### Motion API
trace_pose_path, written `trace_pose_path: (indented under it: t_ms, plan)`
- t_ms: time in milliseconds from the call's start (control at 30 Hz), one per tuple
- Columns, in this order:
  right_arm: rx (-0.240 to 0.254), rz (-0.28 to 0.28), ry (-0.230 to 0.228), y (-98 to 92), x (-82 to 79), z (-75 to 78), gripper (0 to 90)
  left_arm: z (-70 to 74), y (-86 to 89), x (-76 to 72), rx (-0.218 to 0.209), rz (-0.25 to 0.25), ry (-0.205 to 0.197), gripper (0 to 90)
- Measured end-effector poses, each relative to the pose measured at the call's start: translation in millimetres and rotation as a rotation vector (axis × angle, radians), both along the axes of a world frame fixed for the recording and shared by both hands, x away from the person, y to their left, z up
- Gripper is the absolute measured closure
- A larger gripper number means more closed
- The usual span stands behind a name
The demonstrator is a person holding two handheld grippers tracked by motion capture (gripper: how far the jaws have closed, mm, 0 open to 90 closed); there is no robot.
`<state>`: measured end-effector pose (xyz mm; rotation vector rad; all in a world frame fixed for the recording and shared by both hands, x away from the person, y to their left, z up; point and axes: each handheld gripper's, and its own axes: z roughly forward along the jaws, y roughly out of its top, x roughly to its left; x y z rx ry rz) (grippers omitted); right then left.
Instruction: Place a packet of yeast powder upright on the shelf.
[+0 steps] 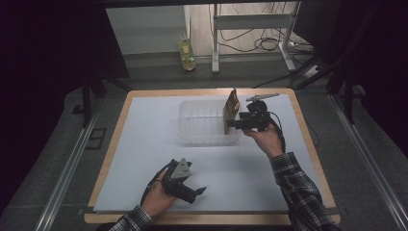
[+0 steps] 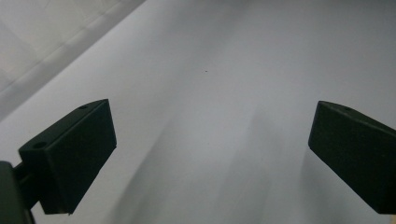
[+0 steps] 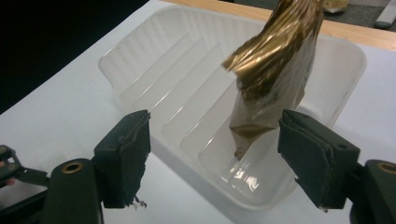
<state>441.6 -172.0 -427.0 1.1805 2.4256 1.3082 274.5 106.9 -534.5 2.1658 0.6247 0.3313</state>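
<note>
The right gripper (image 3: 215,154), jaws spread, had apparently let the gold packet (image 3: 273,70) drop toward the clear tray (image 3: 154,51); the left gripper (image 2: 210,154) rested spread, idle.

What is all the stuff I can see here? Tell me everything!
Tray: one, clear white plastic with ribs, far middle of table.
Packet: one, gold and crinkly, upright over the tray's right end, between the right gripper's fingers.
Table sheet: one, white, covering the wooden table.
Bottle: one, yellowish, on the floor beyond the table.
Left gripper: one, black, open, low over the near side.
Right gripper: one, black, fingers apart beside the packet.
Sleeves: two, plaid.
</note>
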Motion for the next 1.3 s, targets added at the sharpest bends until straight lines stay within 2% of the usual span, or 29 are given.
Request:
trace_pose_path:
  t_ms: [467, 700, 833, 933, 1067, 1167, 1300]
  plan:
    - [0.004, 0.013, -0.015, -9.8, -15.1, -5.8, 23.3, 0.2, 0.1, -0.1, -0.001, -0.002, 0.000, 0.9]
    - [-0.020, 0.023, -0.037, -14.1, -23.0, -11.4, 20.6, 0.0, 0.1, 0.0, 0.001, -0.002, -0.001, 0.9]
    - [-0.020, 0.040, -0.058, -17.0, -27.2, -16.3, 18.9, 0.2, 0.0, -0.4, -0.004, 0.003, -0.002, 0.9]
    - [-0.040, 0.050, -0.067, -17.2, -28.5, -18.9, 17.4, 0.5, 0.0, -0.6, -0.003, 0.001, -0.004, 0.9]
    - [-0.026, 0.065, -0.062, -19.2, -31.5, -21.2, 15.9, 0.9, 0.0, -0.8, -0.005, -0.002, -0.004, 0.9]
    - [-0.040, 0.073, -0.063, -19.8, -34.0, -21.6, 12.6, 1.7, 0.1, -1.2, -0.003, -0.005, -0.011, 0.9]
    - [-0.034, 0.090, -0.070, -20.3, -37.3, -21.8, 10.0, 2.4, 0.6, -1.2, -0.003, -0.009, -0.017, 0.9]
